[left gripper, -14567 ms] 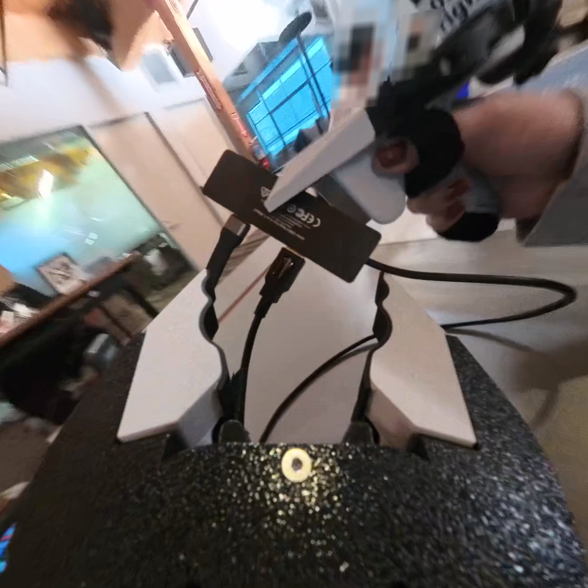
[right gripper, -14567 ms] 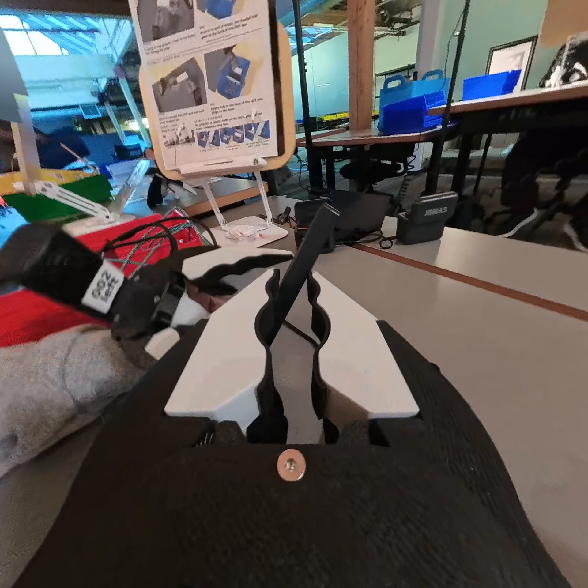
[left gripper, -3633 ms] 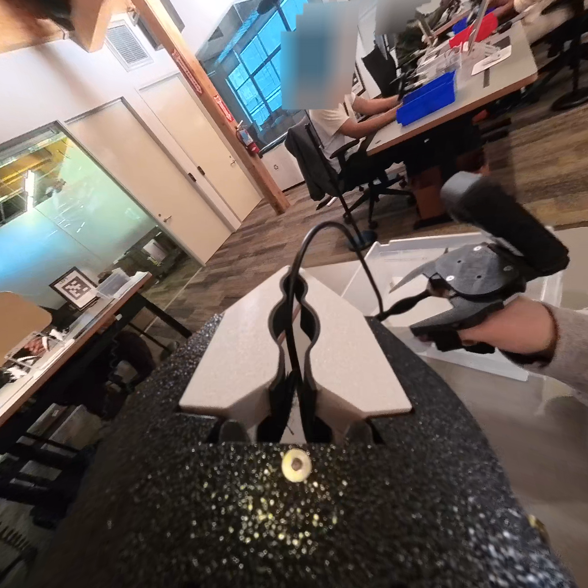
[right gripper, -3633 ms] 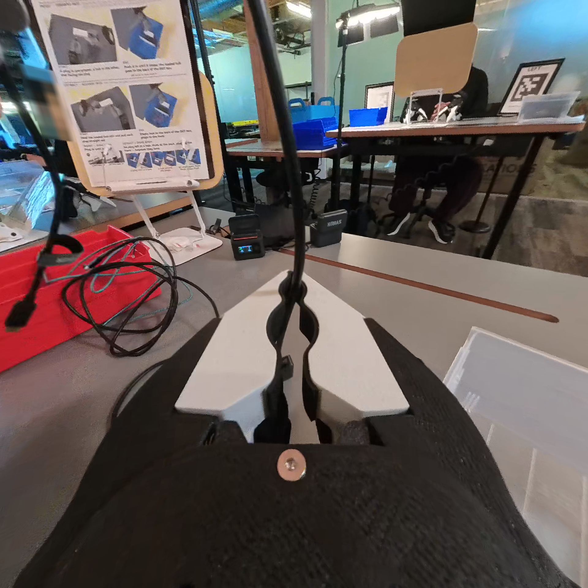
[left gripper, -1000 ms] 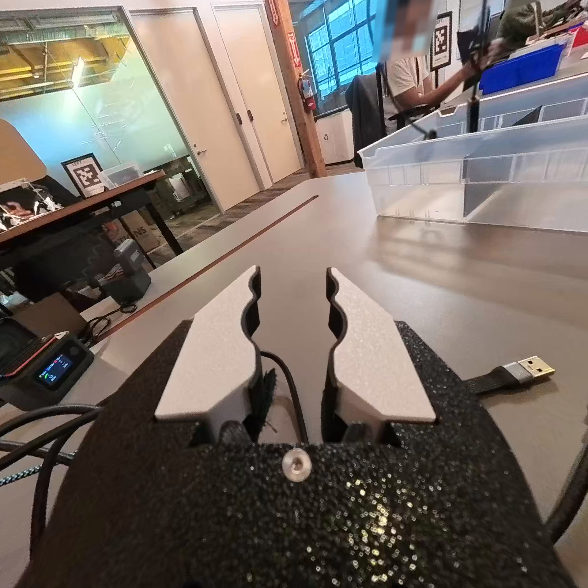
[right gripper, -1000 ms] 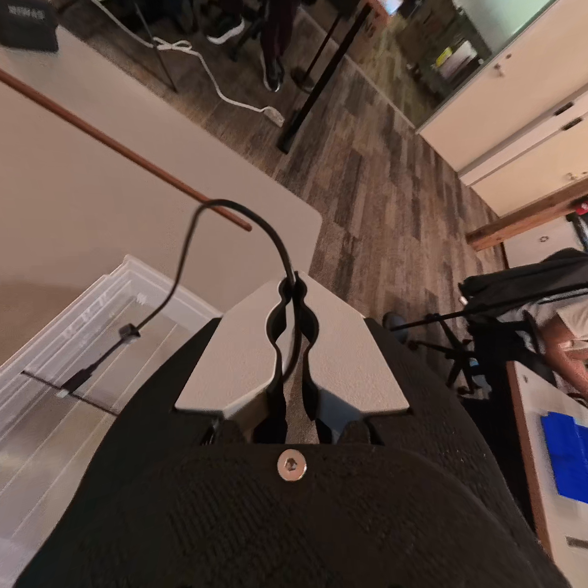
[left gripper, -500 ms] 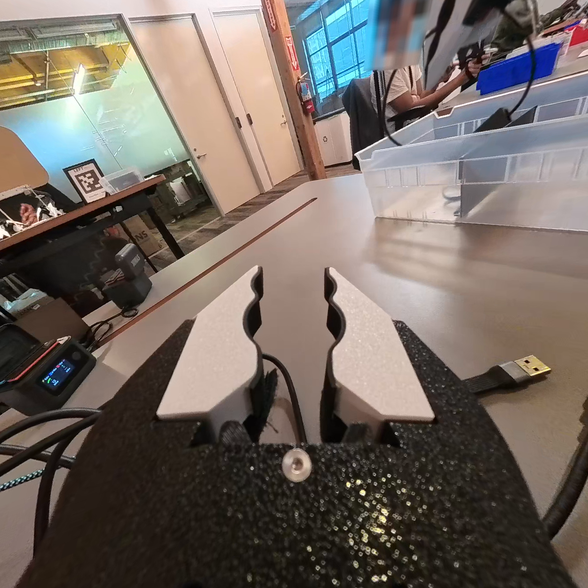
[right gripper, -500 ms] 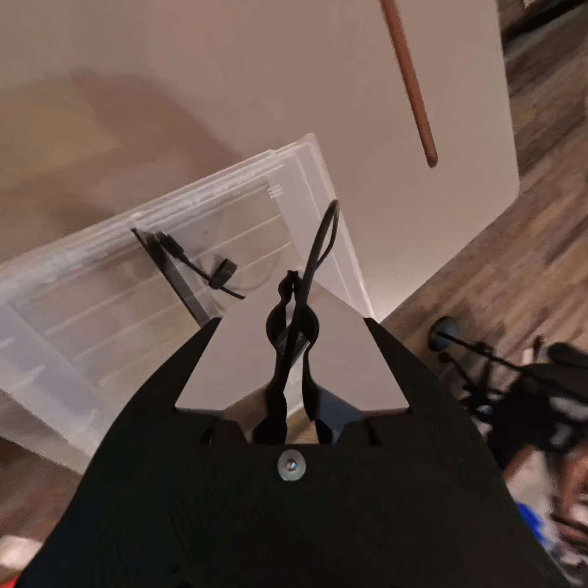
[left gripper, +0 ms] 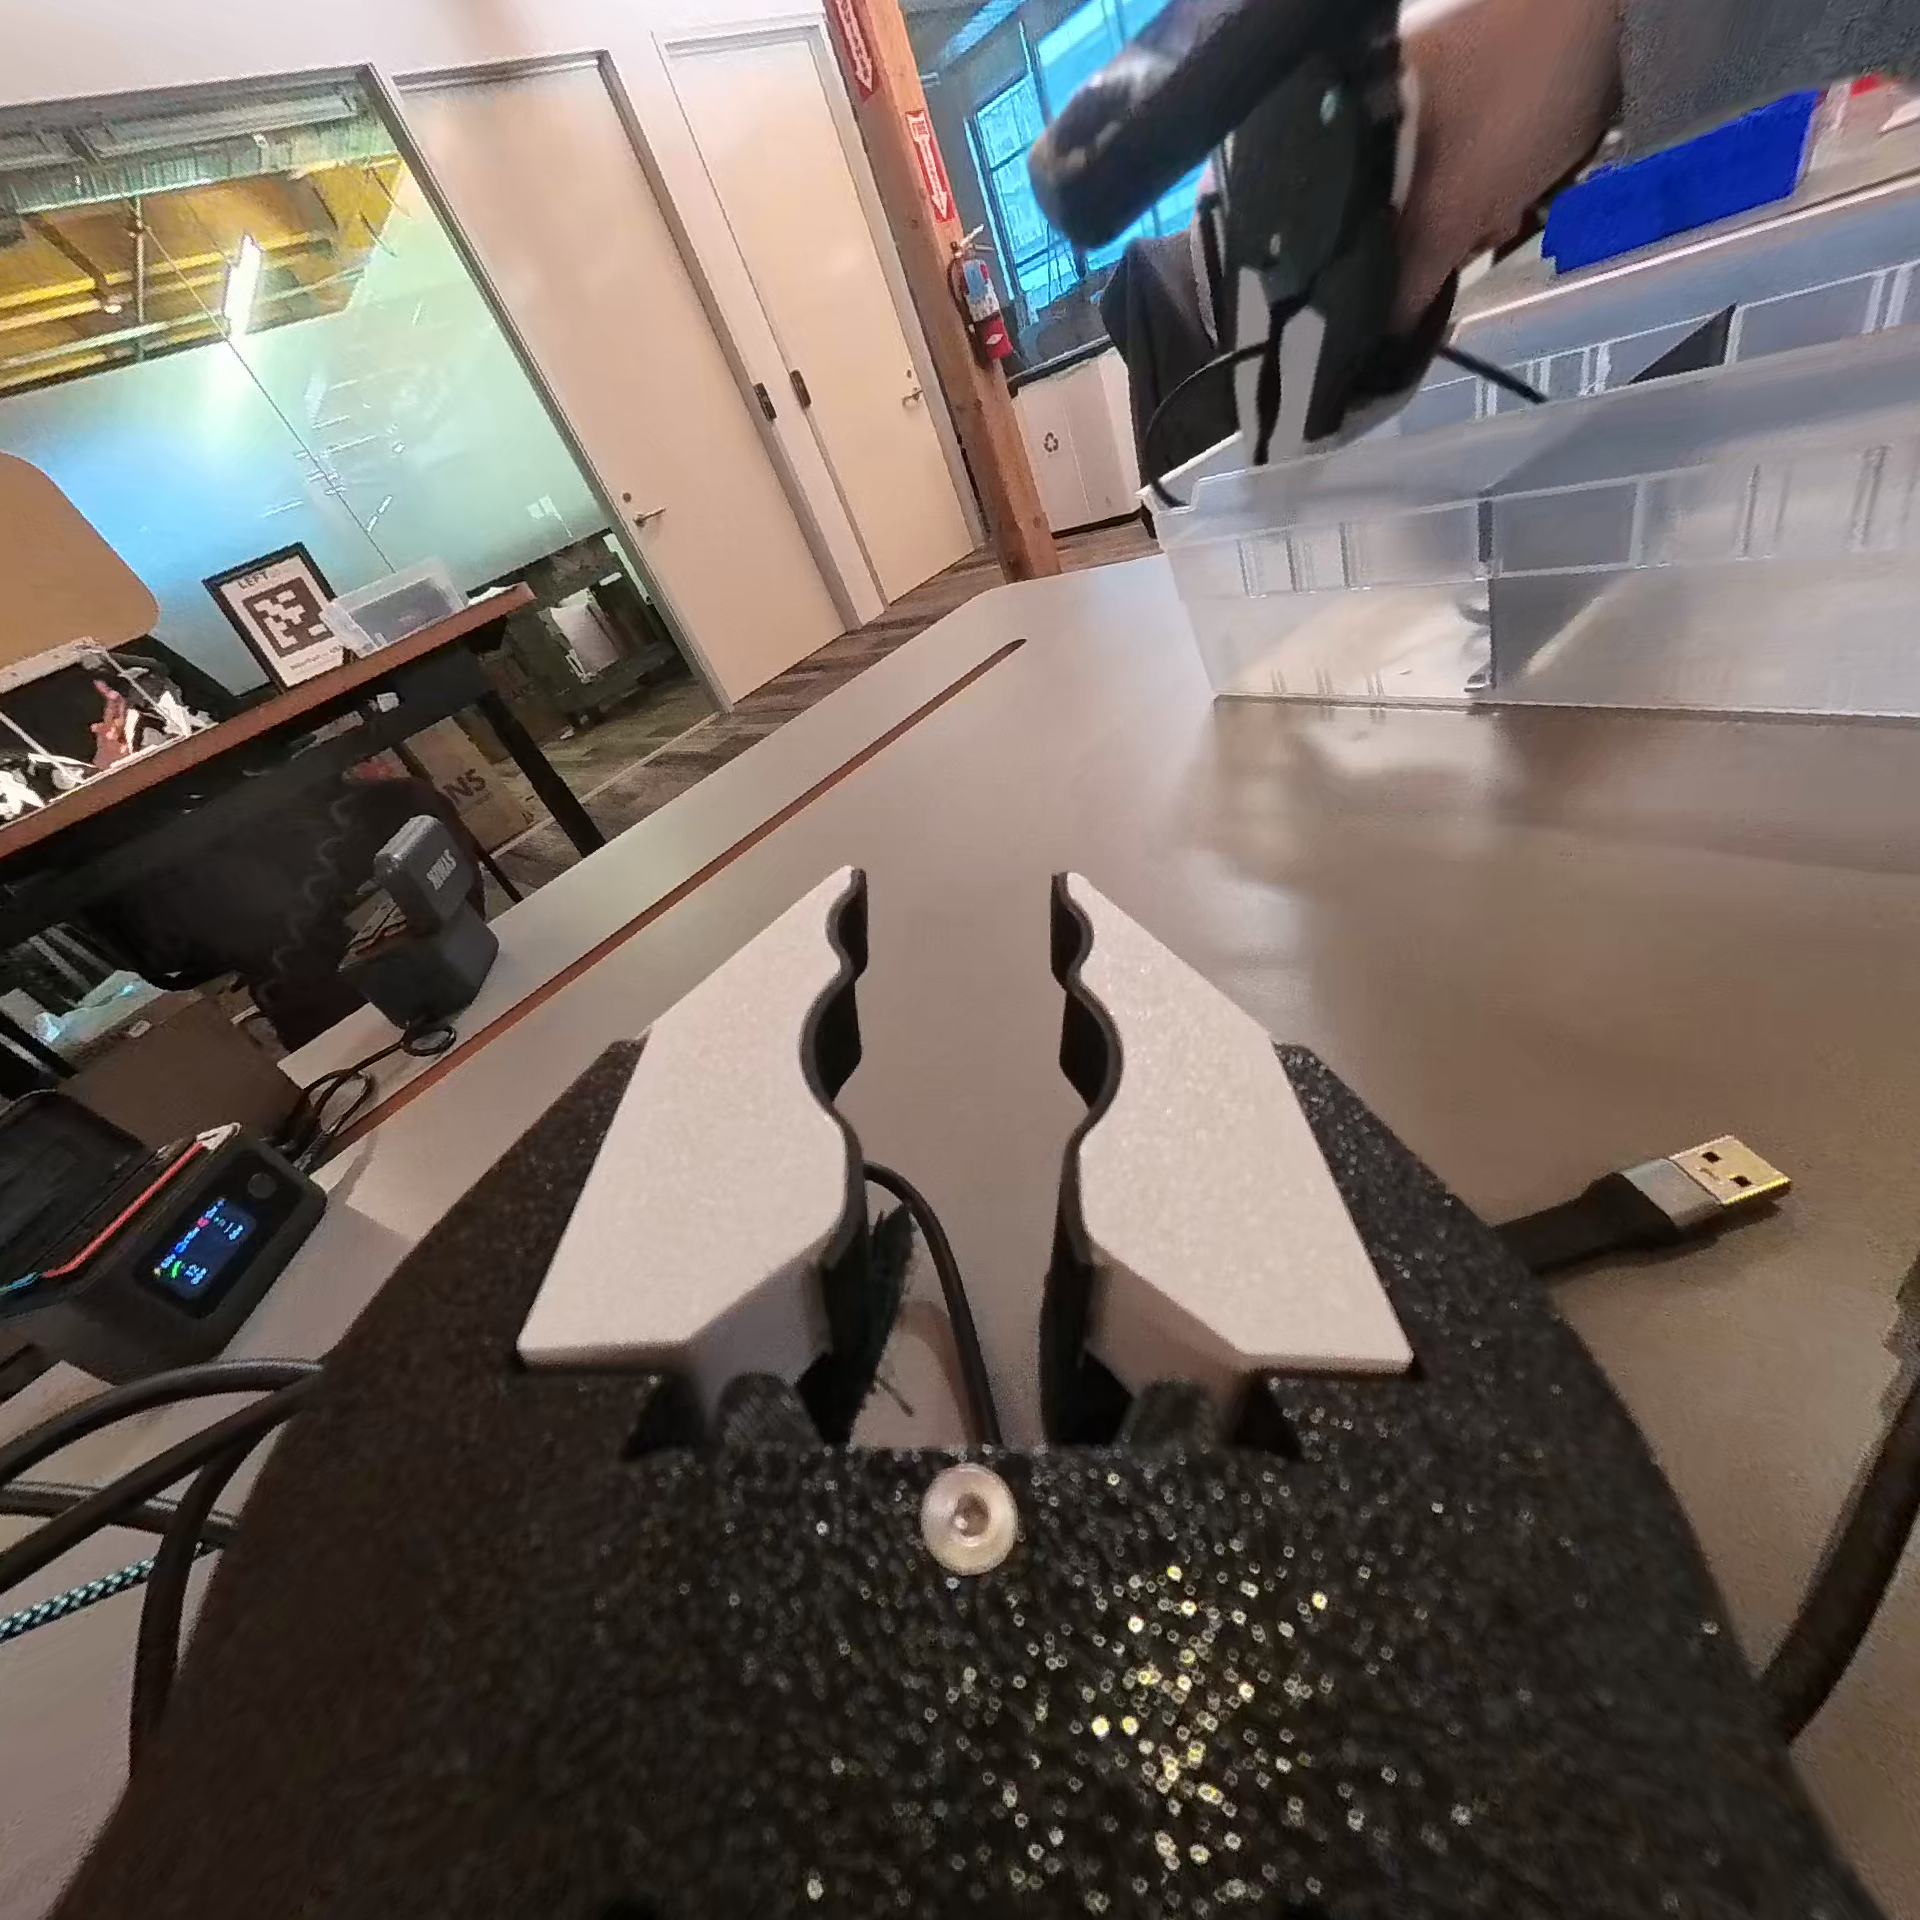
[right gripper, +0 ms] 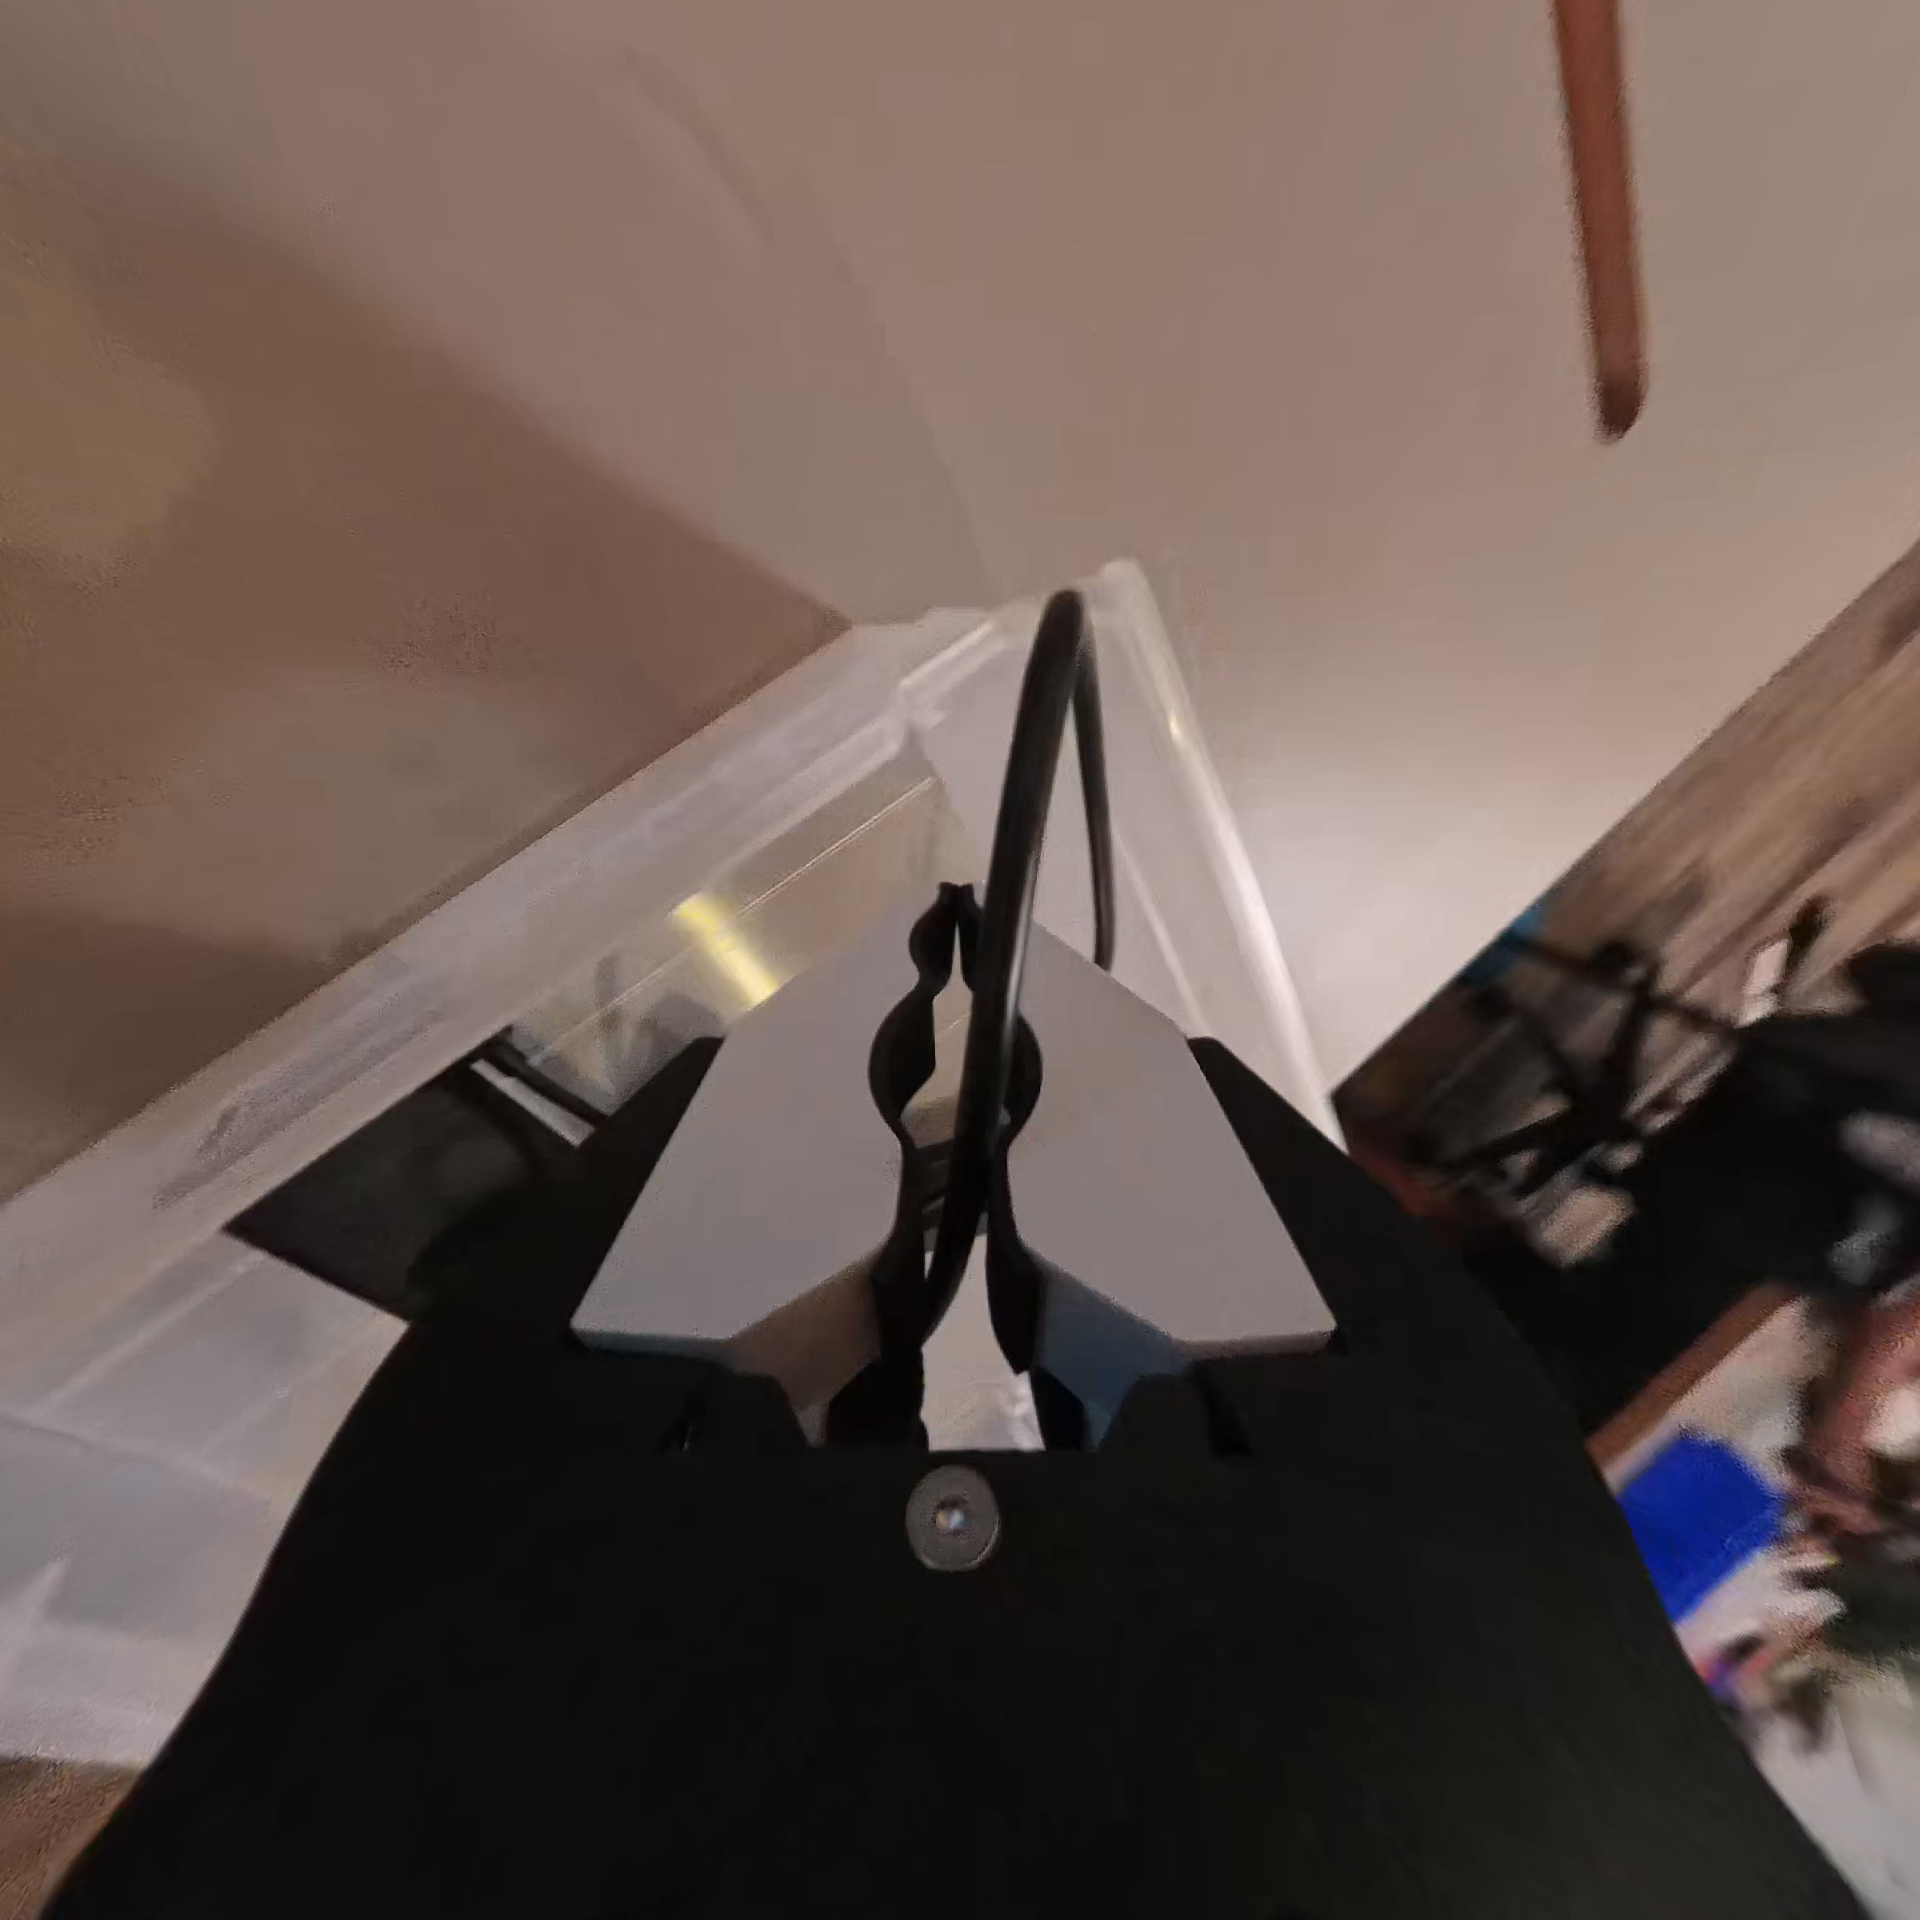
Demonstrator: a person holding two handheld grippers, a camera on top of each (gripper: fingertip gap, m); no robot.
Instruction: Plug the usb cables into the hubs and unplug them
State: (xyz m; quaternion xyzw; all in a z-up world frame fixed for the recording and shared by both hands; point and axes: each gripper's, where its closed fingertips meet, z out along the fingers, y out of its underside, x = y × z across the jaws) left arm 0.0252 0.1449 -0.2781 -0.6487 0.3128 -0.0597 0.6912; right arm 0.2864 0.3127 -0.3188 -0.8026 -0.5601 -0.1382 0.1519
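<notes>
Left tool: our left tool (left gripper: 956,904) rests low over the grey bench (left gripper: 1455,935), its pale fingers (left gripper: 727,1122) parted and gripping nothing; a thin black cord (left gripper: 940,1257) runs loose between their bases.
Right tool: our right tool (right gripper: 961,935) is clenched on a thin black cable (right gripper: 1023,790), which loops up past the fingertips and drops back behind the right finger.
Right tool from the left view: it shows blurred (left gripper: 1283,343), held in a person's hand (left gripper: 1496,135) above the near corner of the clear plastic divided bin (left gripper: 1558,540).
Bin: in the right wrist view we look down on its rim (right gripper: 727,758); a flat dark piece (right gripper: 374,1205) lies inside, what it is we cannot tell.
USB plug: a gold-tipped USB plug on a black cable (left gripper: 1683,1184) lies flat on the bench just right of our left tool.
Other cables: black and braided cables (left gripper: 94,1558) lie at the left.
Small devices: a black box with a lit screen (left gripper: 197,1257) sits at the bench's left edge, and a grey device (left gripper: 426,935) stands farther back.
</notes>
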